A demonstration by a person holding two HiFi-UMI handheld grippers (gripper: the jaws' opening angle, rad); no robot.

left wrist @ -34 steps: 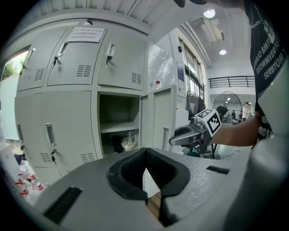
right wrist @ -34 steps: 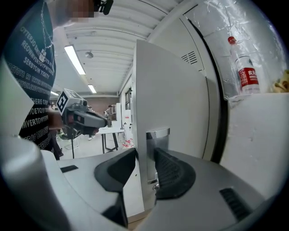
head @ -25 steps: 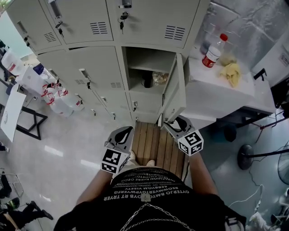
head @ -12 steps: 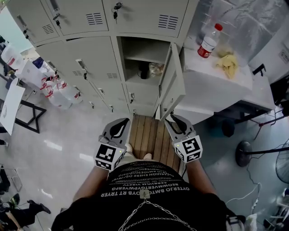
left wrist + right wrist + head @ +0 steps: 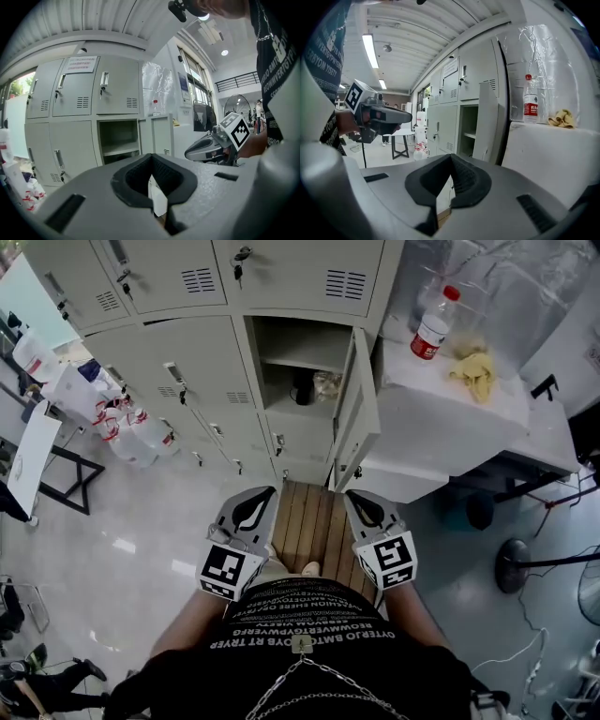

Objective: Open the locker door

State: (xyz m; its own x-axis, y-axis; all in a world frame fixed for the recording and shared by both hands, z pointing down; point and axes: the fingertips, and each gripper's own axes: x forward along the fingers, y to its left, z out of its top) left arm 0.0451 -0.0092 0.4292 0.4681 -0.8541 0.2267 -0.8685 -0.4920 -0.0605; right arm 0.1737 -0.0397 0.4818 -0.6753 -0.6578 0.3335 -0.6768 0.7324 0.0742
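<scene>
Now, the head view first. Looking steeply down at a wall of grey lockers along the top of the frame. Just right of the top middle, the locker door, already open and swung out toward the right. Right beside it on the left, the open locker, with a shelf and a small dark thing inside. Low in the middle, the left gripper and the right gripper, side by side above a wooden board on the floor. Both pointing up the frame toward the lockers, both apart from the door. At the upper right, a white table with a red-capped bottle and a yellow cloth on top. At the far left, some water jugs on the shiny floor.

Next, the left gripper view. Jaws clenched tight at the bottom middle, holding nothing. Past them, in the middle of the frame, the open locker, with the door sticking out at its right side. At the middle right, the right gripper, held in a hand.

Last, the right gripper view. Jaws closing all the way at the bottom middle, tips meeting, nothing between them. Just right of the middle, the open door seen almost edge-on, not touched. Farther right, the bottle and the yellow cloth on the white table. At the middle left, the left gripper, held up level.
</scene>
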